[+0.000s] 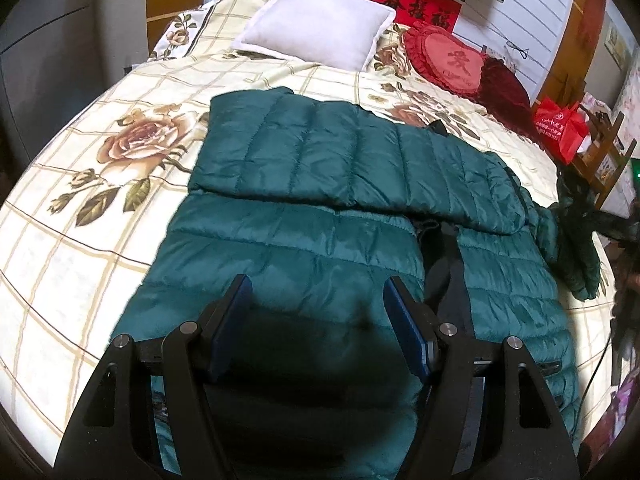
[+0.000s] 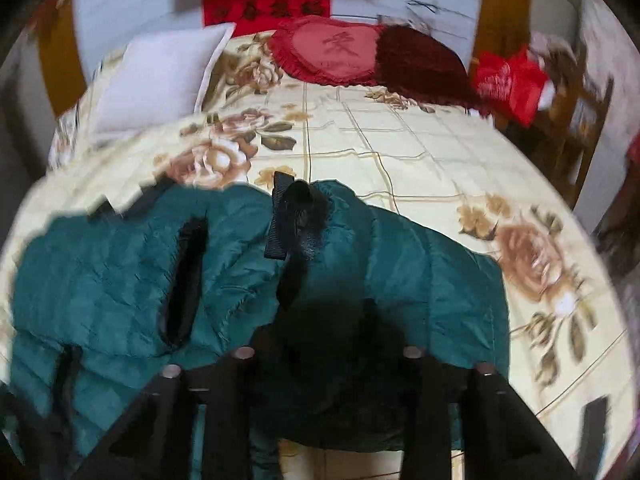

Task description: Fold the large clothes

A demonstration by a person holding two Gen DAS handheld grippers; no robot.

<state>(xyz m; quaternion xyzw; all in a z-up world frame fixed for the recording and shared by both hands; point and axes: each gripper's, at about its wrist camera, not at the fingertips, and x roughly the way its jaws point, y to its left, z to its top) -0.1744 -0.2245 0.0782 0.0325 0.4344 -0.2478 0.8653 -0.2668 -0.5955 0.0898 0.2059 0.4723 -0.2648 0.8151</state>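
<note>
One green quilted jacket (image 1: 304,184) is being shown lying on a bed (image 1: 80,240) covered with a cream checked sheet bearing rose prints. In the left wrist view, one sleeve is being displayed folded across the jacket's upper body, running from left to right, while the front panels are lying apart, with dark lining exposed between them at the right of centre. The jacket is occupying the near and middle part of the bed.

The left claw (image 1: 318,316) is being held just above the near left panel of the jacket, with its jaws spread wide and nothing gripped between the blue pads (image 1: 406,328).

In the right wrist view, which is blurred by motion, the jacket (image 2: 120,280) is being seen bunched and raised close to the camera, with a dark strap (image 2: 280,220) standing at its far edge. The right claw (image 2: 326,360) is being buried in dark shadow and green fabric; its fingertips are hidden, so whether it is spread or pinching the cloth cannot be told.

At the far end of the bed, a white pillow (image 1: 316,24), a red heart-shaped cushion (image 1: 448,58) and a dark red cushion (image 1: 504,88) are being kept. A red bag (image 1: 560,128) is being seen at the far right, beside the bed.
</note>
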